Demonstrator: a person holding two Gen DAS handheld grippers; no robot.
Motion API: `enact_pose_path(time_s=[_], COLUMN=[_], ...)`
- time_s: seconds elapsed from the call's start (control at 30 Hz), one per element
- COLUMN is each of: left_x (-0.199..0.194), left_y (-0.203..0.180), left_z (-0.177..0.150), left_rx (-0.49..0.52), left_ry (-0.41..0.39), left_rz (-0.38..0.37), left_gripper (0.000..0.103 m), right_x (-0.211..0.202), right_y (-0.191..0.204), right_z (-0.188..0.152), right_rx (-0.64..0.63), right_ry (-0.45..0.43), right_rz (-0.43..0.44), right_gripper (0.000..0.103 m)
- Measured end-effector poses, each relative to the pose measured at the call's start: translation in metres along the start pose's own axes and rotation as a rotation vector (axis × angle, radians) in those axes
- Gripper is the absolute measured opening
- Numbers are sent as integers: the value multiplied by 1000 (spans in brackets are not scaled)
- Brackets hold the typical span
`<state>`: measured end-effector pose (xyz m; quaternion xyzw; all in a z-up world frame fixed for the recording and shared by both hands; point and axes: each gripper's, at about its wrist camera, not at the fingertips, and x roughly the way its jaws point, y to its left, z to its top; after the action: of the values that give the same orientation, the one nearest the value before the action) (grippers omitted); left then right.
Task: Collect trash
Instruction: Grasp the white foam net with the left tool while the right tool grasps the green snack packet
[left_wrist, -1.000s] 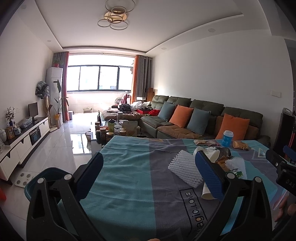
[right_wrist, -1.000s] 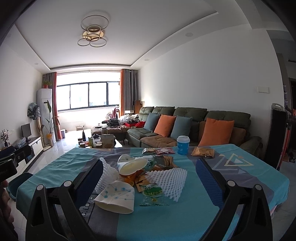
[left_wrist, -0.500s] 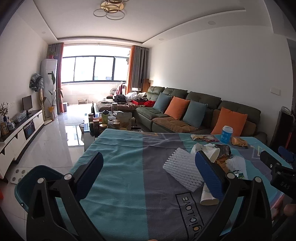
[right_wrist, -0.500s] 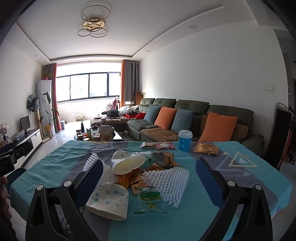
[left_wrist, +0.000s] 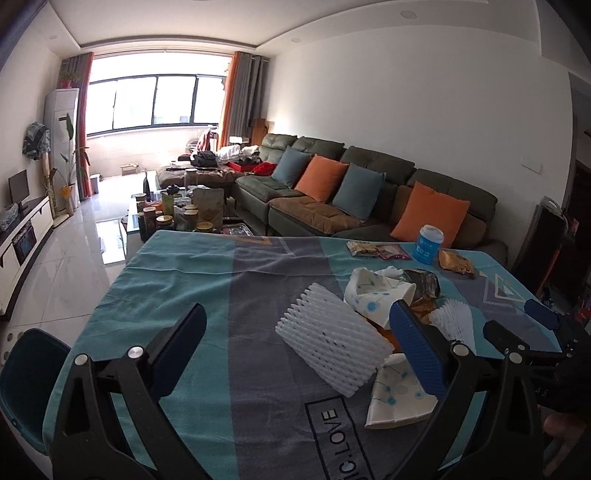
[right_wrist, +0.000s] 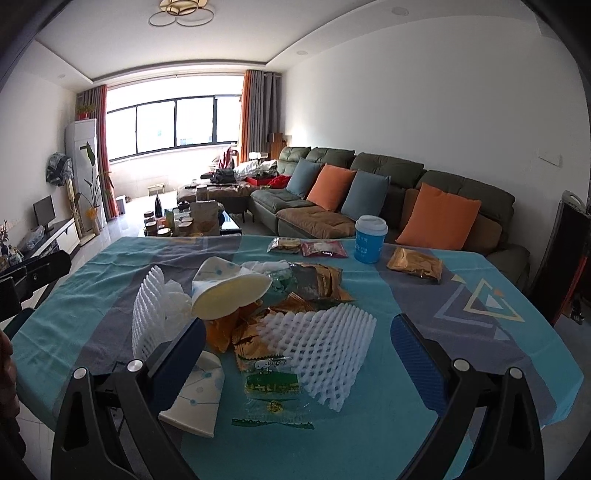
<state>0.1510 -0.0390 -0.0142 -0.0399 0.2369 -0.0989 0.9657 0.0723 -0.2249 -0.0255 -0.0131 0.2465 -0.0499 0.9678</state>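
A pile of trash lies on the teal and grey tablecloth (left_wrist: 221, 288): a white foam net (left_wrist: 332, 347), crushed paper cups (left_wrist: 399, 395), orange wrappers and a second foam net (right_wrist: 325, 343). My left gripper (left_wrist: 299, 347) is open and empty, above the table, left of the pile. My right gripper (right_wrist: 299, 350) is open and empty, over the near side of the pile, with a green clear wrapper (right_wrist: 273, 387) between its fingers. The right gripper also shows at the right edge of the left wrist view (left_wrist: 539, 325).
A blue cup (right_wrist: 369, 240), snack packets (right_wrist: 310, 247) and a gold packet (right_wrist: 413, 264) lie at the table's far side. A dark teal bin (left_wrist: 26, 373) stands off the table's left edge. A sofa (left_wrist: 369, 192) and a cluttered coffee table (left_wrist: 177, 214) stand beyond.
Both grippers have tipped downward and moved closer to the table and the trash pile. Both stay open and empty.
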Motion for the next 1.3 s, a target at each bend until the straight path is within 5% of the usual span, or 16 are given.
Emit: enact_pose_path(time_s=[0.43, 0.7, 1.03, 1.1, 1.3], left_x=[66, 99, 114, 115, 120], left_y=[-20, -32, -20, -16, -7], left_z=[6, -5, -20, -23, -28], left_rx=[-47, -10, -37, -61, -95], left_ry=[210, 307, 368, 380, 388], left_rz=[-84, -46, -26, -32, -47], left_gripper=[97, 97, 68, 60, 46], right_x=[19, 24, 34, 38, 45], right_y=[6, 2, 7, 9, 14], right_z=[-17, -21, -28, -29, -33], right_rx=[-14, -3, -11, -16, -24], right_ry=[120, 134, 163, 176, 219], right_rz=[31, 35, 74, 84, 93], right_gripper=[97, 97, 96, 82, 62])
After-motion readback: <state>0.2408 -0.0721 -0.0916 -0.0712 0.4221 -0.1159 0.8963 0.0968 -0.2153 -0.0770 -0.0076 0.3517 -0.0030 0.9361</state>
